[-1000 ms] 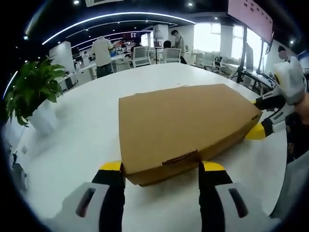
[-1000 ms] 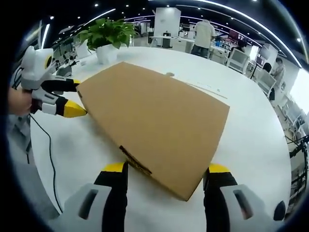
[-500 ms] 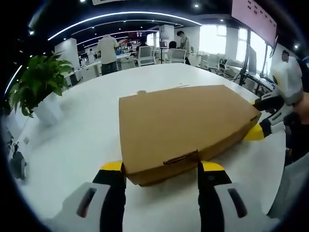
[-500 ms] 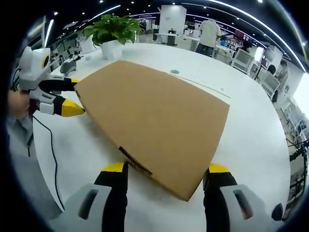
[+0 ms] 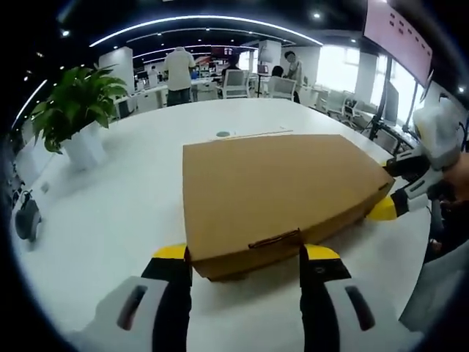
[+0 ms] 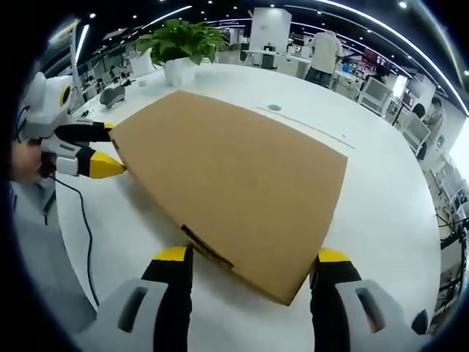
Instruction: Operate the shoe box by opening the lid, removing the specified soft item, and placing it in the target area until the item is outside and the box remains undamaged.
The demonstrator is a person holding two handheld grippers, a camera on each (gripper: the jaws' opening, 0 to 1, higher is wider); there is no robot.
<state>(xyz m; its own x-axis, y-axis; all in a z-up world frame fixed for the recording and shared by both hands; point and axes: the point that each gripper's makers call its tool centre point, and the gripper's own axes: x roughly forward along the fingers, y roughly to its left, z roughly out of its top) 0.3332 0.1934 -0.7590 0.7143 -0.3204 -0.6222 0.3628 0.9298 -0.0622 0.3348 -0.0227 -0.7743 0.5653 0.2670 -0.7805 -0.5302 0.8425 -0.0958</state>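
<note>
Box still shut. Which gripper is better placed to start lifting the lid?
Probably left. The left gripper has open jaws straddling the shoe box edge with the lid tab centred between them. The right gripper sits at a corner, its tab off-centre.

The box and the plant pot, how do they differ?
The box is brown cardboard, flat and wide; the pot is white, upright and small. The box lies shut between both tools; the pot stands further off, holding a leafy plant. Both rest on the white table.

Plain tan-brown shoe box [image 5: 278,191] on a white table [image 5: 117,220]; green plant [image 5: 69,103] in a white pot [image 5: 84,147].
</note>
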